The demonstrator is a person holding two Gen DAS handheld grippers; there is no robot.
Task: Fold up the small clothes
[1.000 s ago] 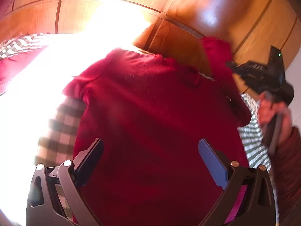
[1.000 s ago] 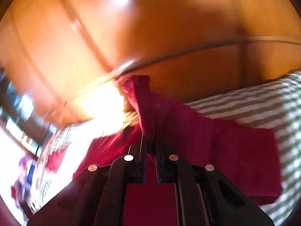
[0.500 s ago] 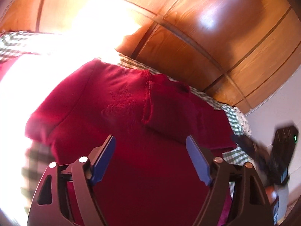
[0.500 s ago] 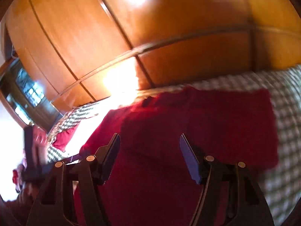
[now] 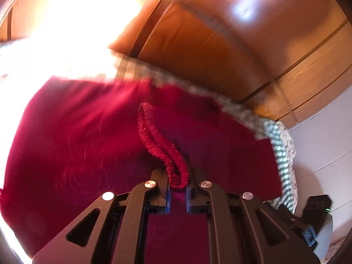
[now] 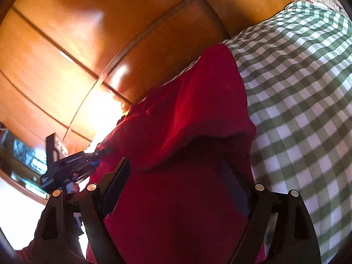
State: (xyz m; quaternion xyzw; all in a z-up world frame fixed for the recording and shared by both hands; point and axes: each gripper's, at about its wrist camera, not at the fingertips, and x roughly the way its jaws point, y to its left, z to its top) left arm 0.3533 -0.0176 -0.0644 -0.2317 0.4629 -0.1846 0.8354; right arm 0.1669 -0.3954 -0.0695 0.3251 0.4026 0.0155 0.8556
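A dark red knitted garment point(image 5: 72, 145) lies spread on a green-and-white checked cloth point(image 5: 279, 136). My left gripper point(image 5: 177, 187) is shut on a ribbed cuff of the folded-in sleeve point(image 5: 162, 147) and holds it just off the garment. In the right wrist view the same red garment point(image 6: 187, 132) lies bunched over the checked cloth point(image 6: 308, 92). My right gripper point(image 6: 176, 182) is open and empty, with its fingers low over the red fabric. The left gripper also shows in that view point(image 6: 72, 167) at the garment's left edge.
A polished wooden panelled wall point(image 5: 231, 44) rises right behind the cloth's far edge. Strong sun glare point(image 5: 72, 22) washes out the left part of the left wrist view. The right gripper point(image 5: 312, 220) shows at the lower right of that view, by a pale wall.
My right gripper has let go of the sleeve and opened. My left gripper has shut on the sleeve's cuff after being open over the garment.
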